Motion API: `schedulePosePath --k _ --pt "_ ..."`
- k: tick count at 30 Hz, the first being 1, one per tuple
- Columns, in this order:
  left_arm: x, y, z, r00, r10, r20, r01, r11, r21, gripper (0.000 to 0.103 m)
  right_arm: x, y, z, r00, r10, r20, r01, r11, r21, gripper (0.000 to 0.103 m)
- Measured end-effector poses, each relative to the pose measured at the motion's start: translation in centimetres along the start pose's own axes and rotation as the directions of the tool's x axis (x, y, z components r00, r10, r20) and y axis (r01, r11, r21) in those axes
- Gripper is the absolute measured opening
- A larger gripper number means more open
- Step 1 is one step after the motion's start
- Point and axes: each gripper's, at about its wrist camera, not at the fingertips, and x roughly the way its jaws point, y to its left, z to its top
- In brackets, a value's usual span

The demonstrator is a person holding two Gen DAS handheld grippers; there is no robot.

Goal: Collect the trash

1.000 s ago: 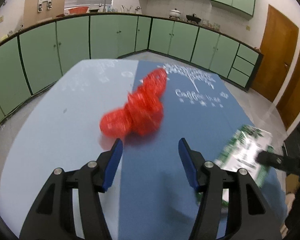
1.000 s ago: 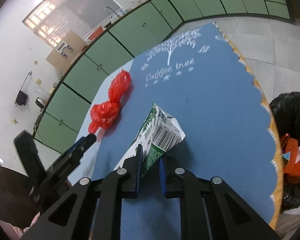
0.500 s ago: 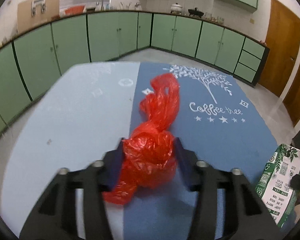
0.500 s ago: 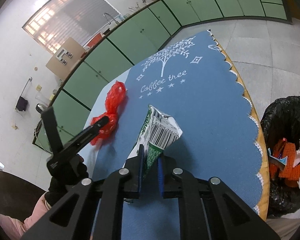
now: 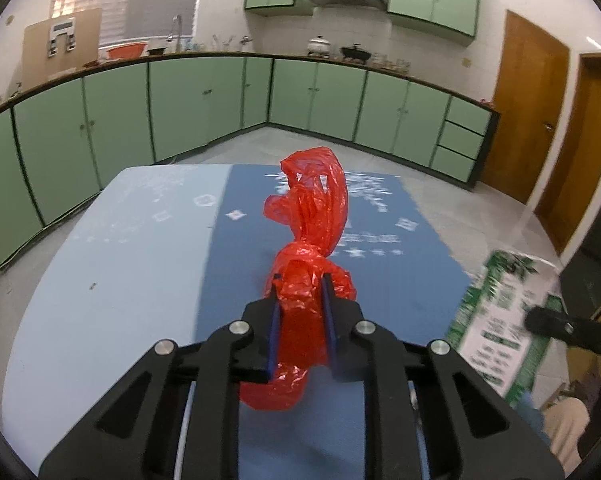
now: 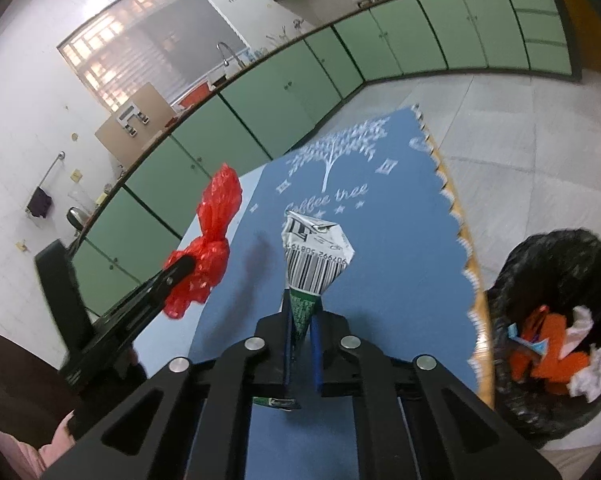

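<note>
My left gripper [image 5: 300, 280] is shut on a crumpled red plastic bag [image 5: 312, 232] and holds it above the blue tablecloth [image 5: 400, 280]. The bag also shows in the right wrist view [image 6: 210, 236], with the left gripper [image 6: 182, 266] on it. My right gripper [image 6: 302, 312] is shut on a flattened green and white carton [image 6: 314, 256], lifted off the table. The carton shows at the right of the left wrist view [image 5: 500, 320].
A bin lined with a black bag [image 6: 556, 320] stands on the floor right of the table and holds orange and white trash. The table [image 5: 112, 260] has a scalloped right edge [image 6: 460, 236]. Green cabinets [image 5: 320, 100] line the kitchen walls.
My left gripper closed on the red bag and lifted it off the table. My right gripper raised the carton and swung toward the bin.
</note>
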Motion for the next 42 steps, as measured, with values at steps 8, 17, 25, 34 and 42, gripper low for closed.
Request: schedulePosePath --k 8,17,25,34,42 --pt "-2.1 -6.4 -0.1 0.991 -0.136 0.012 0.135 0.990 0.046 0.016 -5.7 -2.1 0.9 0.987 -0.115 0.113 0.117 0.993 -0.016 0.007" --pt "-0.4 -18.2 -0.5 0.928 -0.373 -0.021 0.373 0.920 0.119 0.015 -13.4 -9.4 1.6 0.932 -0.289 0.217 0.281 0.957 0.067 0.007" --pt "6.4 -28.3 -3.0 0.880 -0.449 -0.157 0.471 0.867 0.161 0.016 -14.0 -19.3 0.9 0.892 -0.423 0.160 0.394 0.900 0.185 0.007" --pt "12.6 -32.6 -4.9 0.876 -0.405 -0.262 0.455 0.874 0.171 0.043 -11.0 -26.0 0.7 0.883 -0.466 0.058 0.446 0.871 0.207 0.021" --pt "11.5 -32.2 -3.0 0.904 -0.375 -0.203 0.414 0.887 0.204 0.057 -13.2 -26.4 0.2 0.859 -0.503 0.093 0.472 0.850 0.234 0.032"
